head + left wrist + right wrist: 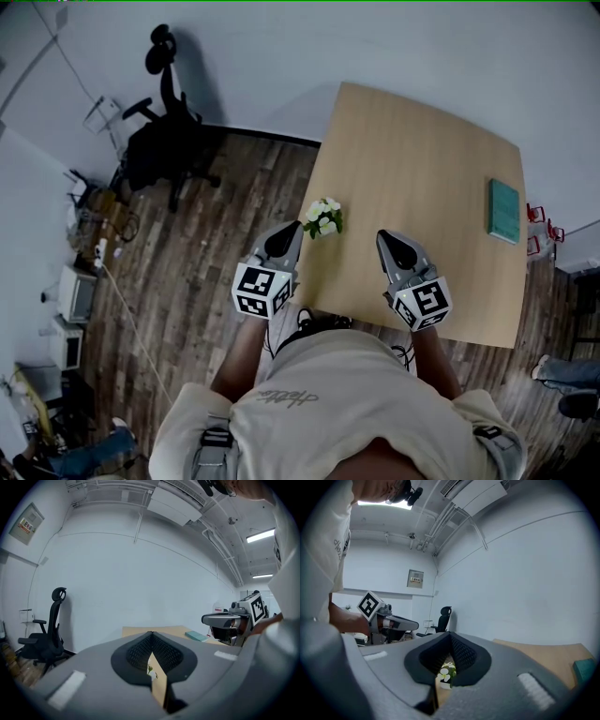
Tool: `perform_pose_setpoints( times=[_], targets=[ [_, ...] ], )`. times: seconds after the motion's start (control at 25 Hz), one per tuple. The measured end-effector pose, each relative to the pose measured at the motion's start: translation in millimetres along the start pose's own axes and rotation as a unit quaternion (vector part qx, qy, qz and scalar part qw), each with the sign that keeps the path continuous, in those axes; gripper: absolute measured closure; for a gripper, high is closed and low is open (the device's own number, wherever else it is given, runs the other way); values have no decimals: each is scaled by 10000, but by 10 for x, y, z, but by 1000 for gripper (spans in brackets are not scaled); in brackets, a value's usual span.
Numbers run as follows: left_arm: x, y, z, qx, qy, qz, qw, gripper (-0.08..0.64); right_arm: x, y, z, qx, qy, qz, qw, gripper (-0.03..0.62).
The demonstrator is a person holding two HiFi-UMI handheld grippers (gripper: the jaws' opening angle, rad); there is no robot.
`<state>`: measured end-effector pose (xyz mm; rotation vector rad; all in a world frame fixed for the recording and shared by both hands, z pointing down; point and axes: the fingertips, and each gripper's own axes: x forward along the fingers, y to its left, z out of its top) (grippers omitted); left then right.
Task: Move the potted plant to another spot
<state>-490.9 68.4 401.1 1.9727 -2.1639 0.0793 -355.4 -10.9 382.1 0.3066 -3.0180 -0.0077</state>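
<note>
The potted plant [323, 217], small with white flowers and green leaves, stands near the left edge of the light wooden table [422, 150]. My left gripper [284, 238] hovers just short of it at its near left, jaws together and empty. My right gripper [390, 244] is over the table to the plant's right, also shut and empty. The left gripper view shows only a sliver of the plant [150, 670] through the slit below the closed jaw tips [152, 637]. In the right gripper view the flowers [446, 673] peek out under the closed jaws [451, 639].
A teal book [503, 210] lies near the table's right edge. A black office chair [169, 141] stands on the wooden floor to the left, with boxes and equipment [75, 291] along the left wall. Someone's legs [567, 375] show at the right.
</note>
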Motion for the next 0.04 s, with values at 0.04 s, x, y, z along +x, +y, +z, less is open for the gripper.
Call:
perform_pose_setpoints(
  times=[0.04],
  targets=[
    [-2,23,6,2,-7,6,10000,543,19,16,-22,29,-1,-4,10000,591]
  ],
)
